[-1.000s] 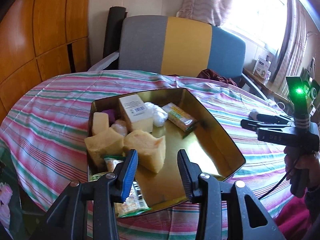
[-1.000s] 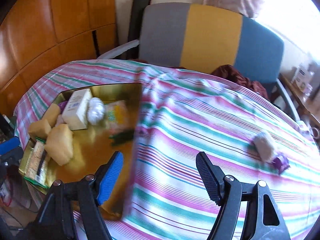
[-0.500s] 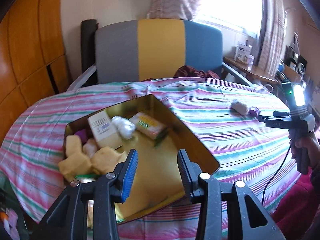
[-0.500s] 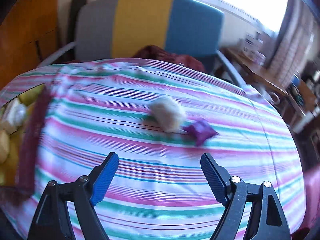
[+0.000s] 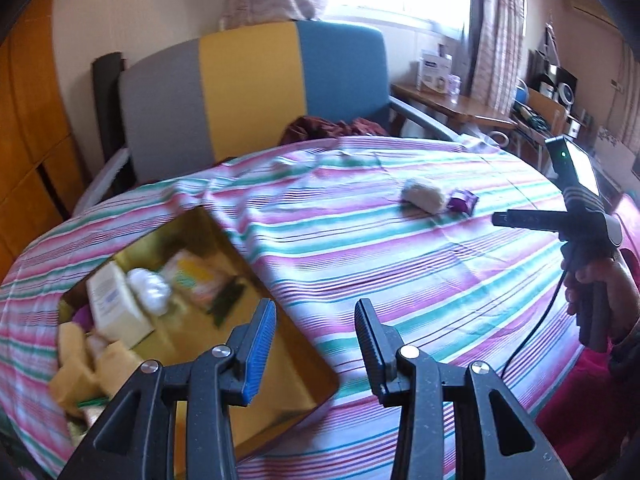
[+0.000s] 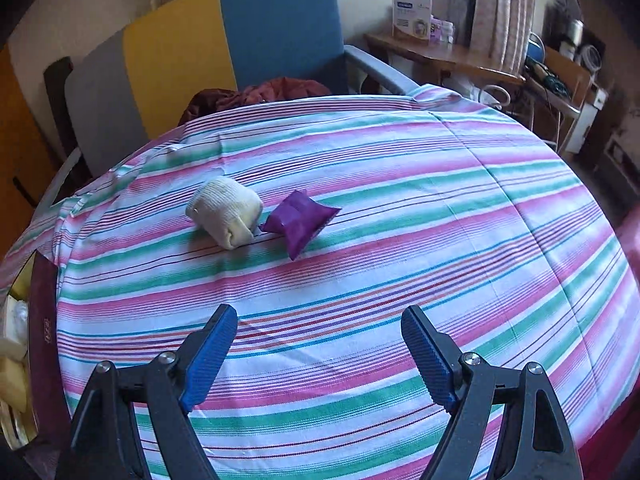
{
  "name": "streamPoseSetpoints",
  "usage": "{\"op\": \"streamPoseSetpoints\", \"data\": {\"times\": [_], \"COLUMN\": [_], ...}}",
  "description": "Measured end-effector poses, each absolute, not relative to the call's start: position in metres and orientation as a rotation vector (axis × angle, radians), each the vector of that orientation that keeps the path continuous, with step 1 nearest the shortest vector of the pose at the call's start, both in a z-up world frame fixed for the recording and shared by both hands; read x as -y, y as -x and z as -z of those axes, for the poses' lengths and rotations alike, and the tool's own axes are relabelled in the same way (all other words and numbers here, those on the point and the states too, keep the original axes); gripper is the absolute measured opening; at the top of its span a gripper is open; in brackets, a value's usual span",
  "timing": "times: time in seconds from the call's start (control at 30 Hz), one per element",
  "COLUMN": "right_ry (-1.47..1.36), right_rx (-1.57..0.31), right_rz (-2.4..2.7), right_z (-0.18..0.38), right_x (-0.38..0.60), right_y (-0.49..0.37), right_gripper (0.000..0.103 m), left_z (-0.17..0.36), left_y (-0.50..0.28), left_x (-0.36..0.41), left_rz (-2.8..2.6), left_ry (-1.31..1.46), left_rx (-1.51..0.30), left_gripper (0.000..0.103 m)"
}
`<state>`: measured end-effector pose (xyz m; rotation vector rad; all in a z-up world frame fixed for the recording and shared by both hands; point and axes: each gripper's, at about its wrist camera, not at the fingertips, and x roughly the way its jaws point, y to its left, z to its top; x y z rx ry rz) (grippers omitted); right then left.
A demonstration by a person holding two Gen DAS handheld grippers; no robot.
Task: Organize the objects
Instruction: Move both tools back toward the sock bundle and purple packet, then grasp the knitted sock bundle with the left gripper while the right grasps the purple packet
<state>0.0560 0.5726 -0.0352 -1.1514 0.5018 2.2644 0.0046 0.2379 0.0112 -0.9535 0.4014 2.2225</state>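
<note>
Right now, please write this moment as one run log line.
left gripper: open, empty | right gripper: open, empty | cream knitted roll, purple foil packet: touching, outside gold tin

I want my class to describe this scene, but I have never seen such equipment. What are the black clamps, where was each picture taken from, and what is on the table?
There is no robot. A person holds two hand-held clamps, each carrying a camera that looks along its fingers. One picture comes from the left gripper, the other from the right gripper, which also shows in the left view. Both are open and hold nothing. On the striped tablecloth lie a rolled cream cloth and a purple packet, side by side. At the left stands a gold tin holding a pale box, sponge-like blocks and wrapped items.
</note>
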Motion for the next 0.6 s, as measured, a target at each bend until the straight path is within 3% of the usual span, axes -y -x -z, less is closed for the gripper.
{"op": "streamPoseSetpoints", "data": {"times": [0.43,0.6], "right_ry": [1.047,1.040], "right_rx": [-0.722,-0.771], "right_rz": [-2.156,-2.165], "right_z": [0.032,0.032], "right_x": [-0.600,-0.601], "right_y": [-0.080,-0.080], "right_gripper": [0.085,0.086], "left_z": [0.016,0.030], "left_y": [0.022,0.055], "left_x": [-0.329,-0.368], "left_rz": [-2.049,-1.896], "left_ry": [1.104,1.272], "left_rx": [-0.340,-0.115], "left_gripper": [0.041,0.044]}}
